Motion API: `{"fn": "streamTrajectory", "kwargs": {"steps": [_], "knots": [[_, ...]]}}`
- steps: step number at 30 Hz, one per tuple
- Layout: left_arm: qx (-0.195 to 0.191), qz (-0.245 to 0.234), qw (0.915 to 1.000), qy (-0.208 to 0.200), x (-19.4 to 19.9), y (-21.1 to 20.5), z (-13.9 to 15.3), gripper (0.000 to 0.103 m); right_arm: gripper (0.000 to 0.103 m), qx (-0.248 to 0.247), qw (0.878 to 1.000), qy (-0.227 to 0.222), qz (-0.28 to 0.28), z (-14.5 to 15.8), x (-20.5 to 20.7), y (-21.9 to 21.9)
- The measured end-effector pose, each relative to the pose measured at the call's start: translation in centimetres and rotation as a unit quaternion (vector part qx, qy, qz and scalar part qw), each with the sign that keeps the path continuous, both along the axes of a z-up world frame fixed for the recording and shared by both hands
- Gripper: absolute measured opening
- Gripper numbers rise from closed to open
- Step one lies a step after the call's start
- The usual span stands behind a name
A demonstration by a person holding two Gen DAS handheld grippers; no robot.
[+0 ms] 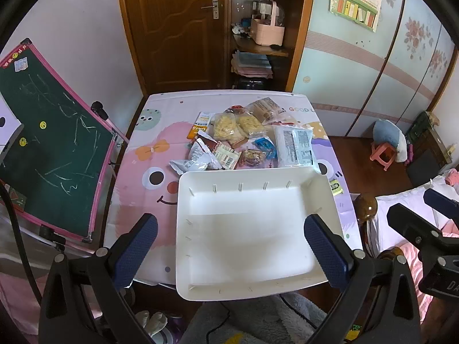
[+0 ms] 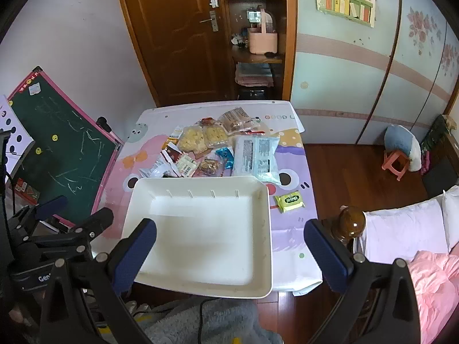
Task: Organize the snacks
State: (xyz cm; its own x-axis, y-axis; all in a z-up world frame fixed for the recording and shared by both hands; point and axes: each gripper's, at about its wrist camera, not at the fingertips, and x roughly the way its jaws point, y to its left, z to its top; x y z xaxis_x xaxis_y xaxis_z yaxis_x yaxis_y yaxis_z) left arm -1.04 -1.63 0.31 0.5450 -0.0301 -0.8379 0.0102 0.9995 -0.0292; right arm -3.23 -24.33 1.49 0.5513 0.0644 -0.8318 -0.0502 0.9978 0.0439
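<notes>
Cartoon-printed cloth covered the bench [image 1: 134, 200] in a bedroom with a wooden door [image 1: 172, 28] behind it and a green chalkboard [image 1: 51, 143] leaning to its left. At the near edge I saw a white plastic tray [image 1: 252, 285], rectangular and shallow, with nothing inside it; its near rim hung slightly past the bench edge.

Beyond the tray's far rim lay the snacks in a loose pile, none of them in the tray. I could pick out two clear bags of yellow crisps [image 1: 226, 126] side by side, a brownish bag of biscuits [image 1: 264, 109] behind them, and a large white flat packet [image 1: 295, 146] with printed text on the right, its near end touching the tray's far rim. A small blue wrapper [image 1: 265, 144] lay just left of it, near a clear pack of brown pieces [image 1: 252, 157]. Crumpled silver-and-red sachets [image 1: 200, 157] sat at the left of the pile, and an orange-and-white box [image 1: 200, 123] lay behind them. A small green packet [image 2: 289, 200] rested alone on the cloth, just right of the tray.

My left gripper [image 1: 231, 253] hovered over the tray with its jaws spread wide, holding nothing. My right gripper [image 2: 229, 255] hung above the tray's right side, its jaws likewise spread and empty.

Back on the corner shelf stood a pink basket [image 2: 262, 40]; I could not tell its contents.
</notes>
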Motion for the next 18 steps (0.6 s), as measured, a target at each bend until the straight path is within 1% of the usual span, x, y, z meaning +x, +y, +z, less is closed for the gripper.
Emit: {"fn": "streamTrajectory", "kwargs": {"steps": [8, 18], "knots": [[0.003, 0.006, 1.0, 0.0, -0.17, -0.29, 0.48, 0.102, 0.103, 0.002, 1.0, 0.003, 0.001, -0.15, 0.14, -0.18], [0.002, 0.006, 1.0, 0.0, -0.23, -0.12, 0.52, 0.102, 0.102, 0.002, 1.0, -0.013, 0.01, 0.16, -0.71, -0.53]]}}
